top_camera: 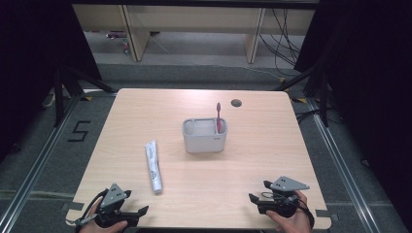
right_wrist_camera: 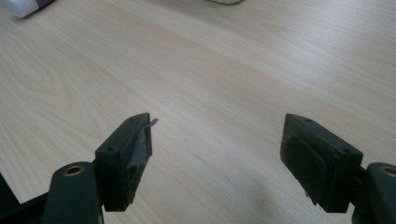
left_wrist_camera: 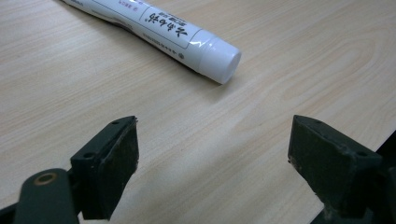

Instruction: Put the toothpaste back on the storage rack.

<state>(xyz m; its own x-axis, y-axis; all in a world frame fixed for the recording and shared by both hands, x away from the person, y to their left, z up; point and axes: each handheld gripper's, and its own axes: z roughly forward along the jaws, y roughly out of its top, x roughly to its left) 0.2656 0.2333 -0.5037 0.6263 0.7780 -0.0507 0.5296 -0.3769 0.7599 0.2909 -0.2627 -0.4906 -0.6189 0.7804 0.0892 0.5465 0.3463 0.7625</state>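
Smooth cylindrical toothpaste tube [top_camera: 153,166] on woodgrain table [top_camera: 243,145]

1. Holder [top_camera: 204,138] sits about mid-surface [top_camera: 252,165], with the toothbrush [top_camera: 218,118] standing upright in its right compartment.
2. Toothpaste tube [top_camera: 153,166] lies flat to the holder's left and nearer the person, apart from it.
3. Left gripper [top_camera: 127,213] is at the near left edge, just short of the tube's cap end.
4. Right gripper [top_camera: 256,192] is at the near right corner.
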